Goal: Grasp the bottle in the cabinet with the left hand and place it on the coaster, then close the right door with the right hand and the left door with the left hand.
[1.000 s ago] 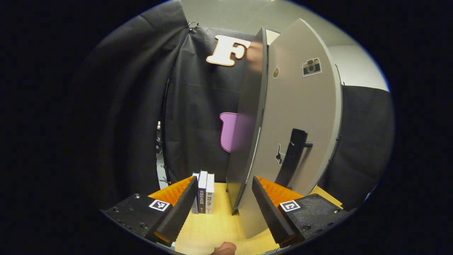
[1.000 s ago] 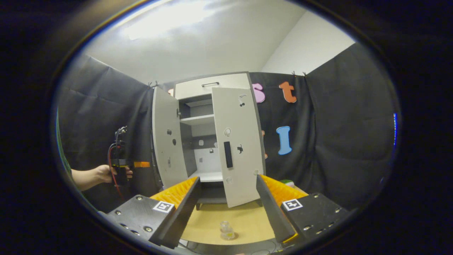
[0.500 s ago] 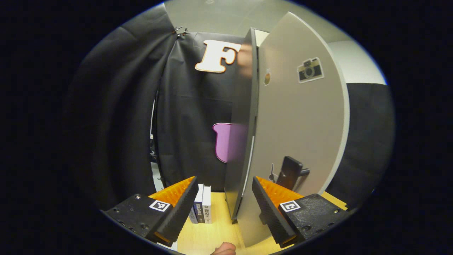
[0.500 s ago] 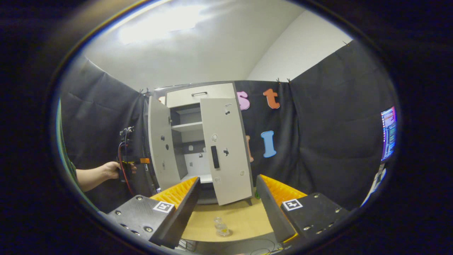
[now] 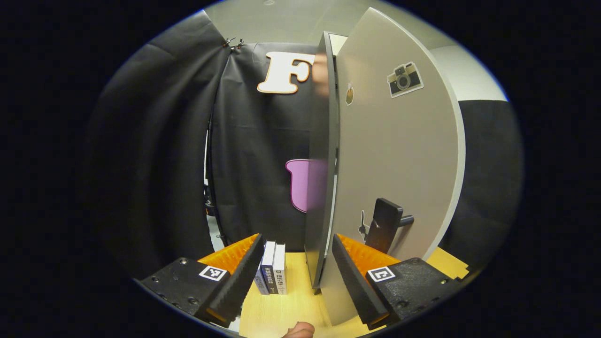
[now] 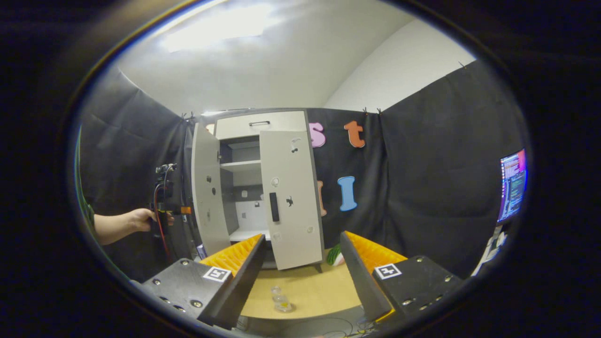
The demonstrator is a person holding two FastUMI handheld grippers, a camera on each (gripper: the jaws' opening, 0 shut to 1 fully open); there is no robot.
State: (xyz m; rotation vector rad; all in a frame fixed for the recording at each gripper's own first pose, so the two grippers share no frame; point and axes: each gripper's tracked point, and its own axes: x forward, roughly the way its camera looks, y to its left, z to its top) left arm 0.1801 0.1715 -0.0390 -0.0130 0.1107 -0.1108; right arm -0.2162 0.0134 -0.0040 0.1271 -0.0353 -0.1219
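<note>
left door [image 5: 399,155] edge between open fingers [image 5: 352,277]

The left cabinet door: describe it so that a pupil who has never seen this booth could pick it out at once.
Find the pale cabinet against the black cloth wall, standing on the wooden table. The left door swings wide open toward a person's hand. Unlike the right door, it carries a camera sticker above its dark handle.

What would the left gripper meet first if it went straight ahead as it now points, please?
Most likely the left door: its hinged edge stands just beyond the open left gripper, slightly right of centre. Depth is unclear, so it might slip past towards the books.
</note>
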